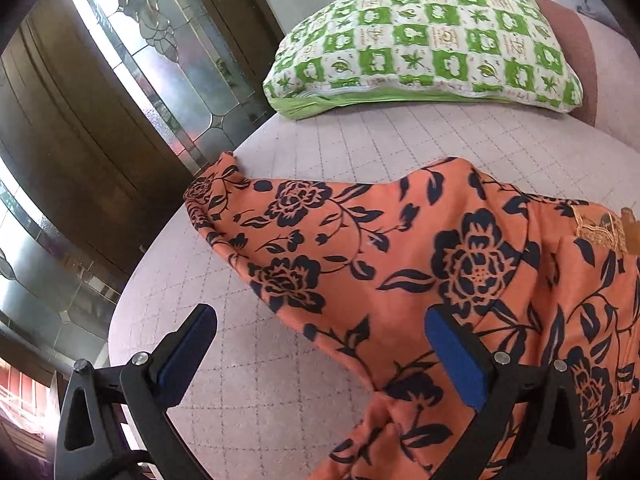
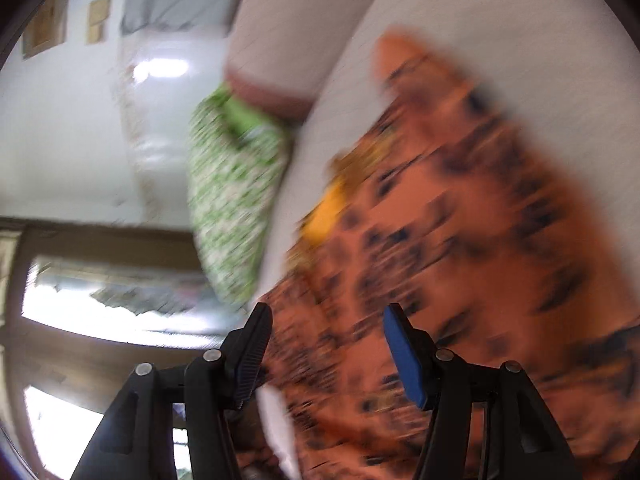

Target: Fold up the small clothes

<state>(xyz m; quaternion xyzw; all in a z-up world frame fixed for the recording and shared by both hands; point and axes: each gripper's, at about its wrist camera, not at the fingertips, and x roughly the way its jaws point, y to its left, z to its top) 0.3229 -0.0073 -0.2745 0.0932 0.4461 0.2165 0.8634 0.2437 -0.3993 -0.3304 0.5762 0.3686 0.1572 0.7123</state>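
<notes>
- While the left wrist view looks down across a bed [image 1: 304, 136] covered in a pale quilted sheet, the orange garment [image 1: 400, 264] with dark navy flowers lies spread over the sheet, filling the lower right of the picture.
- One narrow end of the garment reaches up-left to the edge of the bed, and a gold lace trim [image 1: 600, 228] shows near the right border.
- The left gripper [image 1: 320, 356] has its fingers spread wide and released; the left finger hangs over bare sheet, the right one with its blue pad [image 1: 452, 360] sits in front of the cloth, and nothing is pinched between them.
- A green-and-white patterned pillow [image 1: 424, 40] rests at the head of the bed, well apart from the garment, and a wooden door with leaded glass [image 1: 168, 64] stands beyond the bed's left edge.
- Seen from the right wrist, everything is smeared by motion blur, yet the orange garment [image 2: 460, 220] fills the right half on the pale bed [image 2: 500, 20], with a yellow patch [image 2: 324, 212] at its near edge.
- The right gripper [image 2: 324, 352] holds its fingers apart in front of the cloth; they appear to grasp nothing, though blur makes contact hard to judge.
- The pillow [image 2: 232, 200] shows as a green streak left of the garment.
</notes>
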